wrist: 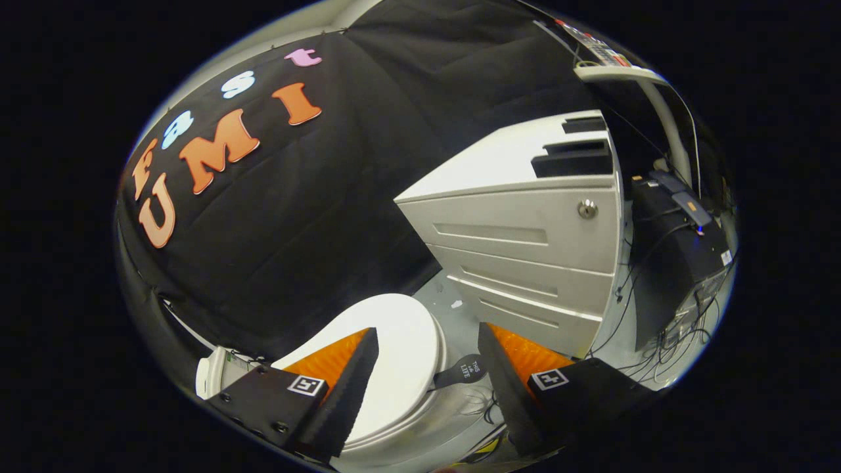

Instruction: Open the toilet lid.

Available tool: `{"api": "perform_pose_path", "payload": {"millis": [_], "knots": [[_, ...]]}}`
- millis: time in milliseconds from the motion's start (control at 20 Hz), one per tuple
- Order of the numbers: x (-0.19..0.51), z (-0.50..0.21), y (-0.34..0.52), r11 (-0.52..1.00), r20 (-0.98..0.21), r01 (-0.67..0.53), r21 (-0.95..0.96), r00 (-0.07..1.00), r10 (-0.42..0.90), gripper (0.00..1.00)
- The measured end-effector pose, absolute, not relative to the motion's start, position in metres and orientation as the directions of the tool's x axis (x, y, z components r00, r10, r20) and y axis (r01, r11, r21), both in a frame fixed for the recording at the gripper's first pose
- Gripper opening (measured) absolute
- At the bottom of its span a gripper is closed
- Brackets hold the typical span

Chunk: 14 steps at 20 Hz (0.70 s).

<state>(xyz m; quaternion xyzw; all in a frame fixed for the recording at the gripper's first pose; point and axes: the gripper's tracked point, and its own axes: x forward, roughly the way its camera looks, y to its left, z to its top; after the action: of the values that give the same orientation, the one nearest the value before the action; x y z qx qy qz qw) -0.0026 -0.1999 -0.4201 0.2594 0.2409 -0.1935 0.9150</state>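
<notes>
A white cabinet (525, 223) with 3 drawers and a small round lock stands on the pale floor (453, 295) beyond the fingers, with dark equipment and tangled cables (663, 341) beside it. Nearer, the toilet lid (394, 355) is white, oval and closed flat, lying partly between the fingers; a dark strap (463, 373) at its edge carries small writing, too blurred to read surely. The gripper (427, 341) hangs open above the lid, fingers wide apart, touching nothing.

Toilet lid (401, 355): smooth white plastic, faint sheen. Drawer cabinet (525, 263): matt pale painted metal or laminate, round shiny metal lock (587, 209). Booth wall (315, 217): matt black cloth, creased. Strap (463, 372) at lid's edge: dark woven fabric.
</notes>
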Motion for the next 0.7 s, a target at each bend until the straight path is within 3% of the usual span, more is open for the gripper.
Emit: {"api": "perform_pose_path", "payload": {"millis": [250,450,700], "knots": [[-0.015,-0.469,-0.209,0.694,-0.638,0.552,0.462,0.751,-0.173,0.98],[-0.015,-0.494,-0.219,0.566,-0.650,0.591,0.575,0.750,-0.123,0.97],[-0.006,-0.515,-0.224,0.469,-0.656,0.605,0.644,0.752,-0.068,0.85]]}}
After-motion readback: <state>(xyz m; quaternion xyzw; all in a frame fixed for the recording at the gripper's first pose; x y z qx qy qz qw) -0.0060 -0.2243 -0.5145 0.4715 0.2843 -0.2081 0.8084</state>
